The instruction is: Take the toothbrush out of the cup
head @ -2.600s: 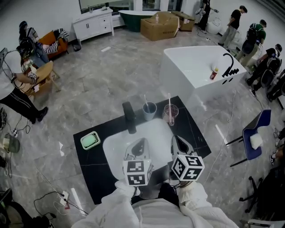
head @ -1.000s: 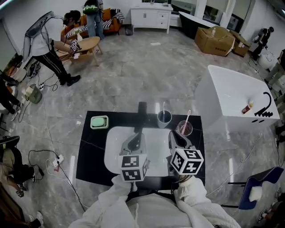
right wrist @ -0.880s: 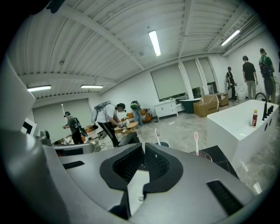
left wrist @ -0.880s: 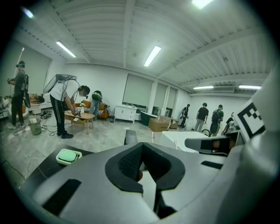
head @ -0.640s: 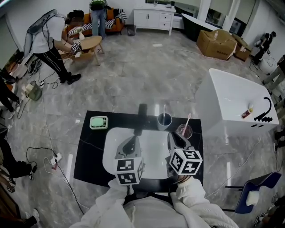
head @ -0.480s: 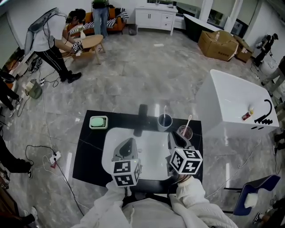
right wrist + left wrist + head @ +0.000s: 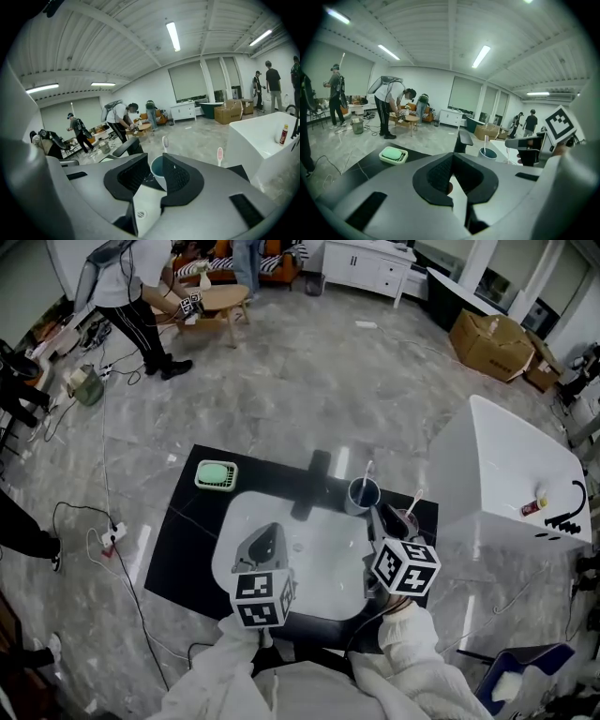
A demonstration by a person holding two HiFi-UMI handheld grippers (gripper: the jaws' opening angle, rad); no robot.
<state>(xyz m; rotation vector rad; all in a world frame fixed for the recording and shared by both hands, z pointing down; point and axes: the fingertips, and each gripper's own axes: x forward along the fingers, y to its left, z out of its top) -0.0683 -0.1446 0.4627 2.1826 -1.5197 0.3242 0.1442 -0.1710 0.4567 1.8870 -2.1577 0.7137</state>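
A blue-grey cup (image 7: pixel 364 494) with a white toothbrush (image 7: pixel 367 473) stands on the black counter behind the sink, right of the faucet. Beside it is a clear pinkish cup (image 7: pixel 406 522) holding a pink toothbrush (image 7: pixel 413 502). My right gripper (image 7: pixel 384 518) hovers just before the two cups, open and holding nothing. In the right gripper view the blue-grey cup (image 7: pixel 157 172) shows through the gap of the right gripper (image 7: pixel 153 174), with the white toothbrush (image 7: pixel 165 143) above it. My left gripper (image 7: pixel 268 542) hangs over the sink, its tips together and empty; its own view shows the left gripper (image 7: pixel 452 161) shut.
The white sink (image 7: pixel 314 554) is set in a black counter (image 7: pixel 183 545). A black faucet (image 7: pixel 317 474) stands behind the basin and a green soap dish (image 7: pixel 217 474) lies at the far left corner. A white bathtub (image 7: pixel 511 474) stands to the right. People work in the background.
My head has turned, so the room has shifted in view. The right gripper has moved forward to the two cups. The left gripper stays over the sink.
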